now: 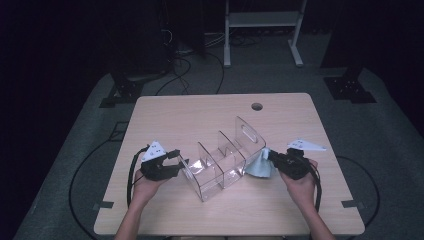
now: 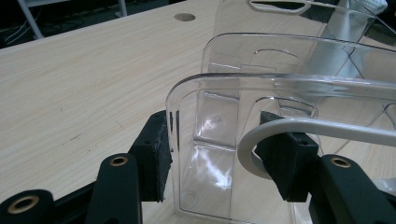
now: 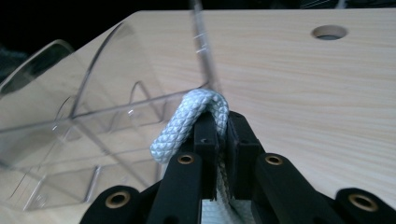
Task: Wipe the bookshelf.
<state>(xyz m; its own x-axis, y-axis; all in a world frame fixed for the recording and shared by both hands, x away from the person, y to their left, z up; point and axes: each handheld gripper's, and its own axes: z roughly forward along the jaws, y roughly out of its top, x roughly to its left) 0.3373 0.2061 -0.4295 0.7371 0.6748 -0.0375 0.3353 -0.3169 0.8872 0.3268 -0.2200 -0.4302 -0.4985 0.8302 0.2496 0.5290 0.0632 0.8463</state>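
My right tool (image 1: 270, 159) is clamped on the blue cloth (image 1: 259, 165); the clear organizer (image 1: 225, 160) lies at its 9 o'clock, long axis running 1-to-7. Left tool (image 1: 181, 164) grips the organizer's near end wall, steadying it on the desk (image 1: 200, 112).

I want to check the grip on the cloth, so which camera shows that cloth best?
The right gripper view: the cloth sits close up, its waffle weave sharp, folded and pinched between the right gripper jaws. The high view shows it as a small pale blue patch beside the clear organizer. The left gripper view gives nothing clear of it.

Light wooden table (image 1: 200, 112) with a clear plastic divided organizer (image 1: 222, 160) on it
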